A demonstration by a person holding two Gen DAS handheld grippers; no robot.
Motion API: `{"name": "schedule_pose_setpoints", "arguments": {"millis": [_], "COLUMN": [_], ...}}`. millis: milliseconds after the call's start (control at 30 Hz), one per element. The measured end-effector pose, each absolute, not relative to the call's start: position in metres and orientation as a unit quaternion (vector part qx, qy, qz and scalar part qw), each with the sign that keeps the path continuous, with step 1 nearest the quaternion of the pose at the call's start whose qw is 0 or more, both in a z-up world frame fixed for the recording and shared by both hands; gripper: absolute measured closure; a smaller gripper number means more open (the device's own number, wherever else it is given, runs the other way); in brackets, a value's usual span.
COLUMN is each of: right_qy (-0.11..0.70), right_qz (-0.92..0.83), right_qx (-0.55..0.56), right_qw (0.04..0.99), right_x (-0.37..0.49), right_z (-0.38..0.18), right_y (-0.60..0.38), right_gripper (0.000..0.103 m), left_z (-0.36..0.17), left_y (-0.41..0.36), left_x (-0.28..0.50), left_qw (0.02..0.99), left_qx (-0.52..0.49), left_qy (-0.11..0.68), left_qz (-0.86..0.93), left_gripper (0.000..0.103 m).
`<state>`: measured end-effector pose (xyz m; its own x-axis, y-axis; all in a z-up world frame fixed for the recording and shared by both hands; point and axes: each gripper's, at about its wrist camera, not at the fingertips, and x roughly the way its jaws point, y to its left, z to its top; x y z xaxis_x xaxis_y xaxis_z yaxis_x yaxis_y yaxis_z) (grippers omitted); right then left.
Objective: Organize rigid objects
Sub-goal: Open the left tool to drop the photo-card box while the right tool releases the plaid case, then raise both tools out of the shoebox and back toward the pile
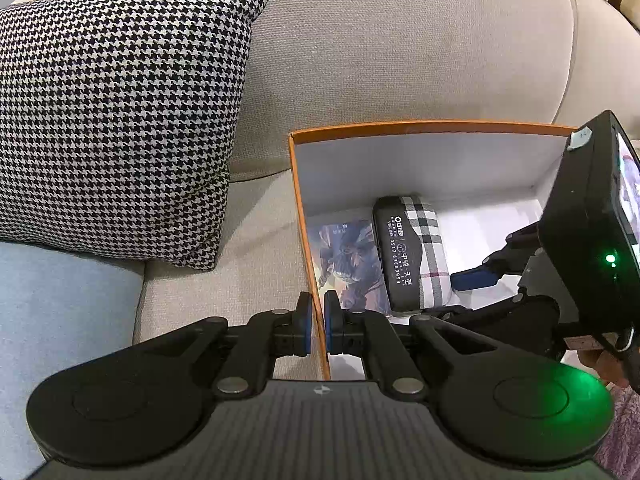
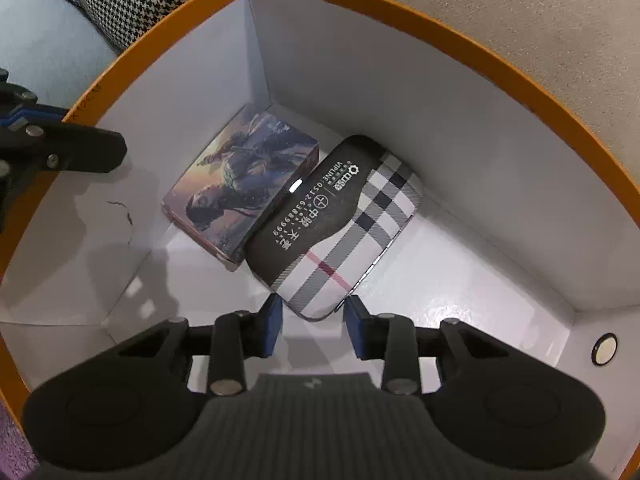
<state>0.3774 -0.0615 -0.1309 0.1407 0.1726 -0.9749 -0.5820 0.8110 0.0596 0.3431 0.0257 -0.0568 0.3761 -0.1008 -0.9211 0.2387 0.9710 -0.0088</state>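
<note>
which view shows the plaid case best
The right wrist view: the plaid case lies whole and close beside the picture box. The left wrist view shows it smaller and farther off, its near end partly hidden.

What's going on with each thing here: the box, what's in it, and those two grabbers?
Orange box: open, lid off, sitting on the sofa.
Picture box: lying flat inside, in a corner.
Plaid case: closed, lying flat, touching the picture box.
Left gripper: fingers clamped on the box's side wall.
Right gripper: fingers apart at the plaid case's end, not pressing it.
Checked pillow: propped against the sofa back.
</note>
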Motion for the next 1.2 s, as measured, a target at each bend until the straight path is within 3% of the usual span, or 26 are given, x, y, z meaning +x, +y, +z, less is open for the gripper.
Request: {"name": "schedule_pose_setpoints", "arguments": {"millis": [233, 300, 633, 833, 1033, 1167, 1200], "right_qy": [0.605, 0.610, 0.633, 0.597, 0.590, 0.567, 0.559], "right_qz": [0.260, 0.280, 0.280, 0.257, 0.274, 0.280, 0.276], "right_qx": [-0.144, -0.119, -0.033, -0.043, -0.029, -0.053, -0.069], "right_qw": [0.739, 0.732, 0.721, 0.758, 0.759, 0.773, 0.779], "right_x": [0.366, 0.364, 0.379, 0.383, 0.386, 0.371, 0.369], "right_z": [-0.118, -0.115, -0.134, -0.134, -0.129, -0.108, -0.104], "right_y": [-0.060, -0.059, -0.037, -0.037, -0.047, -0.066, -0.067], "right_gripper": [0.064, 0.080, 0.091, 0.100, 0.099, 0.092, 0.076], "left_z": [-0.058, -0.059, -0.055, -0.053, -0.051, -0.051, -0.052], "left_y": [0.026, 0.026, 0.034, 0.047, 0.051, 0.050, 0.050], "left_x": [0.342, 0.341, 0.339, 0.338, 0.330, 0.328, 0.329], "left_qw": [0.829, 0.829, 0.832, 0.832, 0.835, 0.837, 0.838], "left_qx": [0.058, 0.055, 0.027, -0.011, -0.020, -0.022, -0.022], "left_qy": [0.547, 0.547, 0.547, 0.548, 0.542, 0.538, 0.538], "left_qz": [-0.102, -0.099, -0.093, -0.091, -0.092, -0.093, -0.092], "left_gripper": [0.097, 0.097, 0.097, 0.097, 0.096, 0.096, 0.096]}}
